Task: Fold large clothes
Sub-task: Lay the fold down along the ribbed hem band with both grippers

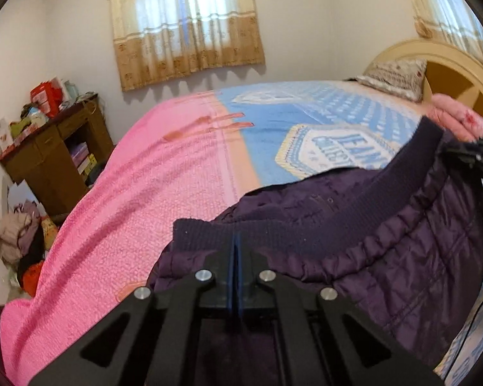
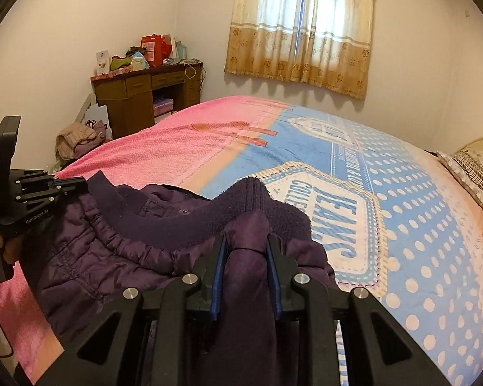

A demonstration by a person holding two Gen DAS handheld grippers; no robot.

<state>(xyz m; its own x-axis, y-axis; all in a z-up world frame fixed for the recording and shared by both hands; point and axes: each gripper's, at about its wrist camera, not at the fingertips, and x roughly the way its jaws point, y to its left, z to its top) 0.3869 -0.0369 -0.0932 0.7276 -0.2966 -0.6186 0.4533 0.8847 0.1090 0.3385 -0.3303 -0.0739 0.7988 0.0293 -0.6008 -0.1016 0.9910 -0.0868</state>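
purple jacket pinched in right hand-held gripper — hem

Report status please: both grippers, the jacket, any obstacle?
Left gripper shut on purple jacket hem. Right gripper shut on a jacket fold. Bed ahead shows no obstacle.

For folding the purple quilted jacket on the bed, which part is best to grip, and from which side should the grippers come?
Grip the ribbed knit band at the edge of the purple jacket, near its two ends, coming from the near side of the bed. The band is a firm, flat strip, while the quilted fabric is puffy and probably slippery. The left gripper and right gripper are clamped there already.
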